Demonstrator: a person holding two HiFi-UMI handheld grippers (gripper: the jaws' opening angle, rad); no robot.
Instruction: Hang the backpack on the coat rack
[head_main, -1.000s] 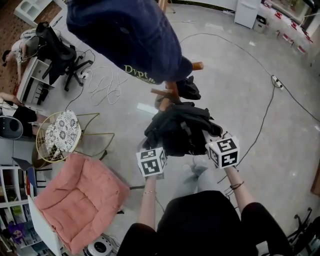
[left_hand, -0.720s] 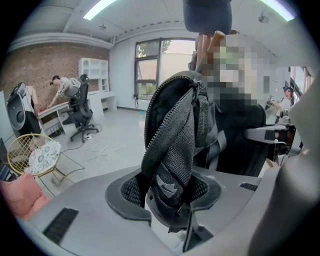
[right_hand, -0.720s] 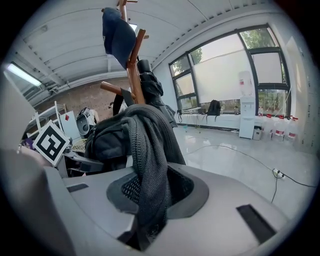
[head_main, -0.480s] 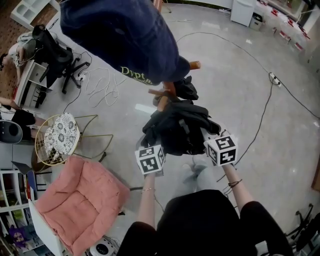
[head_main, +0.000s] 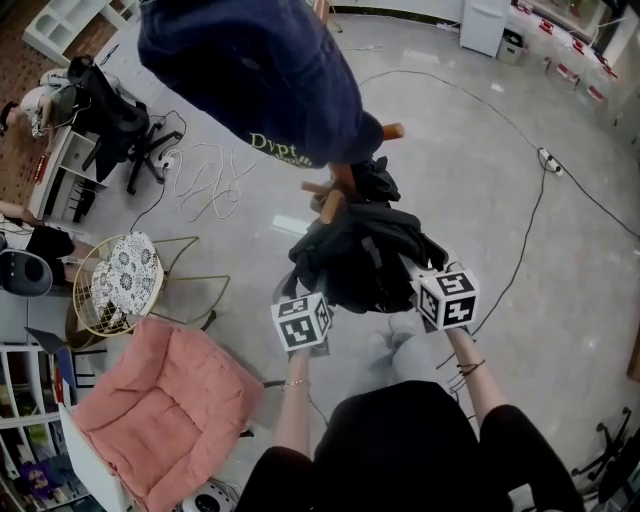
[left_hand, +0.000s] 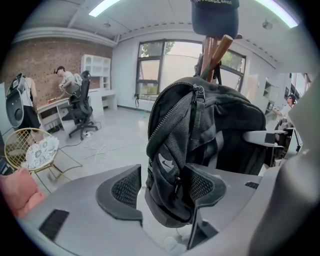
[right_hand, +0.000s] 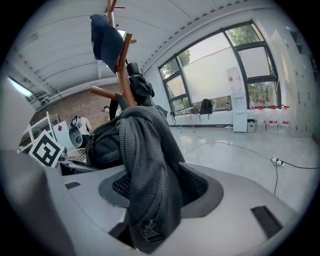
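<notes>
A black backpack hangs against the wooden coat rack, with its top at the pegs. A navy cap sits on the rack's top. My left gripper is at the backpack's lower left corner. Its jaws are opening, and the corner with the white logo hangs between the pads with a gap on the left side. My right gripper is at the lower right side, jaws opening, with a loose fold of mesh fabric hanging between them. The rack's pole rises behind.
A pink cushioned chair and a gold wire chair stand to the left. An office chair and loose white cables lie farther left. A black cable runs across the floor at the right. A person works at a desk.
Little differs in the head view: both grippers stay at the backpack's lower corners and the backpack stays against the rack. Only the view has shifted slightly.
</notes>
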